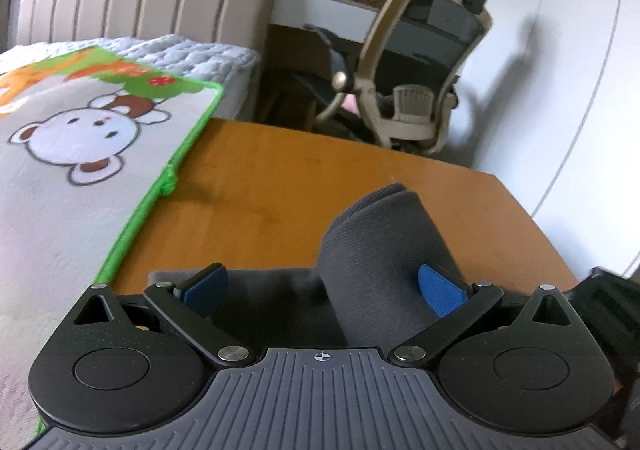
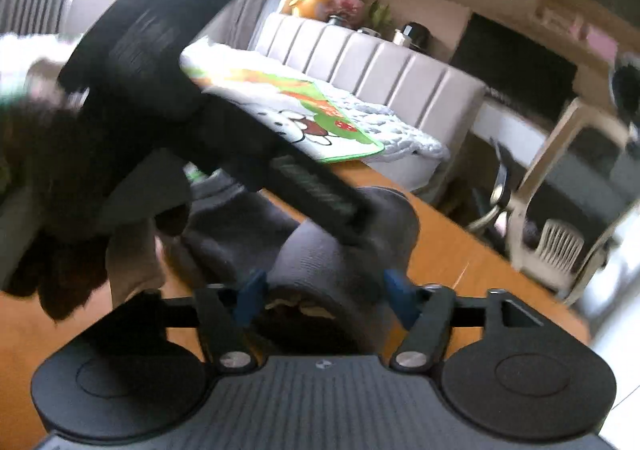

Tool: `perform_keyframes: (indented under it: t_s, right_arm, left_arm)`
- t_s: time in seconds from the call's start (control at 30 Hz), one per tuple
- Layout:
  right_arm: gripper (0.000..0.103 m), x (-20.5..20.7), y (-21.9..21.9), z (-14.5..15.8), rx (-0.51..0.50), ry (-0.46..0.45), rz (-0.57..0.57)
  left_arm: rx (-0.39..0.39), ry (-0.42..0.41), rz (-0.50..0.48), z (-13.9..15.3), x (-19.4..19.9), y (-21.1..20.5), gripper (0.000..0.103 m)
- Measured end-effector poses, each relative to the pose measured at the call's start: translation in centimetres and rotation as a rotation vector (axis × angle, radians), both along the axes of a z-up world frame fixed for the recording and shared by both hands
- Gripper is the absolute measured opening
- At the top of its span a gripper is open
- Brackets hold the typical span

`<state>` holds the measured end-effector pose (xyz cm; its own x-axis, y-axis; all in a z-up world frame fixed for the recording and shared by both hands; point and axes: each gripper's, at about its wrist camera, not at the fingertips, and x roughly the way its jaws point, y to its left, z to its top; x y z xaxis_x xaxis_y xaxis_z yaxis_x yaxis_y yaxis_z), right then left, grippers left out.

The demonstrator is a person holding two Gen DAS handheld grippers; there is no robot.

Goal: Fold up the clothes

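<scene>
Lying on the orange wooden worktop (image 1: pixel 280 186), the rolled grey ribbed fabric garment (image 1: pixel 376 250) sits between the blue pads of both claws. The left claw (image 1: pixel 320 288) is spread wide, its right pad against the roll and its left pad clear. The right claw (image 2: pixel 326 296) stands released around the roll's near end. A green-edged cartoon bear blanket (image 1: pixel 80 154) lies left.
</scene>
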<state>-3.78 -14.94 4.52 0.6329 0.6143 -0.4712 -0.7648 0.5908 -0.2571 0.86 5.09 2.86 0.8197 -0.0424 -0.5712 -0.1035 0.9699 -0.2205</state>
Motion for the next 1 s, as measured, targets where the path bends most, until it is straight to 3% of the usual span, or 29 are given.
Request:
perform_keyframes:
  t_s: [0.1, 0.27, 0.3, 0.33, 0.4, 0.53, 0.7, 0.83, 1.0]
  right_arm:
    - [0.086, 1.4, -1.2, 0.4, 0.126, 0.121, -0.040]
    - [0.086, 4.5, -2.1, -1.1, 0.276, 0.393, -0.137]
    - [0.085, 5.2, -2.2, -1.7, 0.308, 0.462, -0.147]
    - [0.075, 5.7, -2.4, -2.2, 0.334, 0.516, -0.154]
    - [0.071, 6.1, -2.8, -2.9, 0.366, 0.568, -0.155]
    - [0.060, 5.9, -3.4, -2.8, 0.365, 0.543, -0.134]
    - [0.057, 6.4, -4.6, -2.0, 0.291, 0.479, -0.138]
    - [0.056, 6.1, -5.1, -0.7, 0.168, 0.358, -0.163]
    - [0.057, 4.6, -4.1, -0.6, -0.023, 0.147, -0.150]
  left_arm:
    - [-0.017, 0.000, 0.007, -0.2, -0.2, 0.7, 0.103]
    - [-0.022, -0.001, 0.006, -0.3, -0.4, 1.0, 0.103]
    - [-0.026, -0.001, 0.006, -0.4, -0.4, 1.0, 0.103]
    - [-0.031, 0.000, 0.006, -0.5, -0.4, 1.1, 0.103]
    - [-0.034, 0.001, 0.009, -0.6, -0.3, 1.1, 0.103]
    - [-0.040, 0.006, 0.017, -0.6, 0.0, 0.7, 0.103]
    - [-0.065, -0.001, -0.030, -0.7, 0.6, -1.0, 0.103]
    - [-0.109, -0.011, -0.089, -0.7, 0.8, -2.2, 0.103]
    - [-0.069, -0.005, -0.101, -0.8, 0.6, -3.0, 0.103]
